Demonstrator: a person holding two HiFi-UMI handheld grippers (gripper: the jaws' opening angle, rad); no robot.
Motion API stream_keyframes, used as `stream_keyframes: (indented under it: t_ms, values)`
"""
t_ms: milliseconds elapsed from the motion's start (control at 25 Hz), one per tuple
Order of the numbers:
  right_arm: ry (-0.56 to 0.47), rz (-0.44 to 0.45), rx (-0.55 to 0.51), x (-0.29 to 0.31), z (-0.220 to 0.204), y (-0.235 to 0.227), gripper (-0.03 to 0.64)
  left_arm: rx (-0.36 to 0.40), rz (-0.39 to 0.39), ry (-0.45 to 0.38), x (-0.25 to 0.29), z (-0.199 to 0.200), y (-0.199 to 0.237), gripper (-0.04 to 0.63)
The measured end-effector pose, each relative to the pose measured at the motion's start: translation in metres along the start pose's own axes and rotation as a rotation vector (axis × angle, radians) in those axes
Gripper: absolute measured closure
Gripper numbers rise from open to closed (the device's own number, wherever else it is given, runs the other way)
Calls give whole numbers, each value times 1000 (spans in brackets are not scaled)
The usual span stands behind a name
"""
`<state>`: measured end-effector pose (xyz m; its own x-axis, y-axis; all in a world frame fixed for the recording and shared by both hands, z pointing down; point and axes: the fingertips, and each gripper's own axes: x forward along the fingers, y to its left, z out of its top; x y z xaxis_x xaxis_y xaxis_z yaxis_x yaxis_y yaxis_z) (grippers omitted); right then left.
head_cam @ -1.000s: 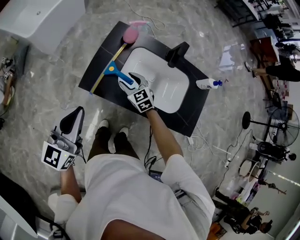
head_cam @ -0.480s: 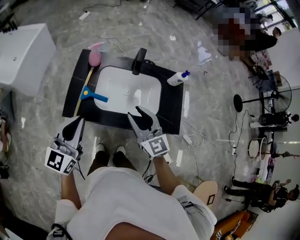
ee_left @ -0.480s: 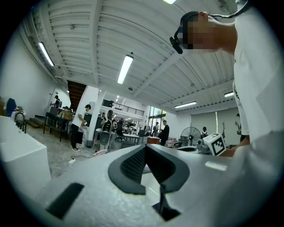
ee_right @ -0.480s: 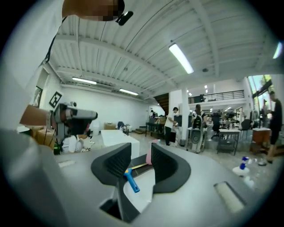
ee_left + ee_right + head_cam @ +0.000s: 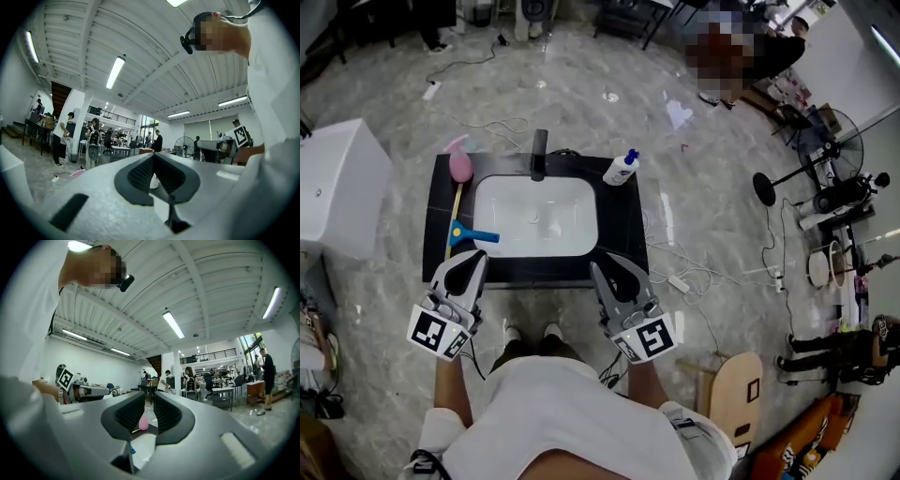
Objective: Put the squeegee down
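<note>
1. Fingers of the right gripper [image 5: 604, 266] are narrowing with nothing between them; the left gripper [image 5: 475, 255] has its fingers together, empty.
2. The squeegee [image 5: 472, 234] lies at the desk's [image 5: 621, 217] left edge, blade along it, nearer the left gripper.

We've got the white basin [image 5: 534, 220] open ahead; black faucet [image 5: 538, 155], white spray bottle [image 5: 621, 169] behind it, blue-handled squeegee [image 5: 472, 235] left.

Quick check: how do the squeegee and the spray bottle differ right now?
The squeegee lies on the counter's left side; the spray bottle sits near its far right corner. The squeegee has a blue handle and yellow blade; the spray bottle is white with a blue top. Both rest on the black counter.
</note>
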<state>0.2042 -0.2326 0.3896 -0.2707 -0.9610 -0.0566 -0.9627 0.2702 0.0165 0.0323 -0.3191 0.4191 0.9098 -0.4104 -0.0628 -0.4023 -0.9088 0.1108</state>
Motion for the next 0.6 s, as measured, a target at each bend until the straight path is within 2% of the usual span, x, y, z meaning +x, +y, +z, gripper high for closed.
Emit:
stream_keyframes:
  t_ms: [200,600]
  values:
    - [-21,6,34,0,4,0,609,21,-2,-23,3,16,-9,595]
    - [-34,65,36,8,14,9,609,40,29,-18,-6,26,-16,595]
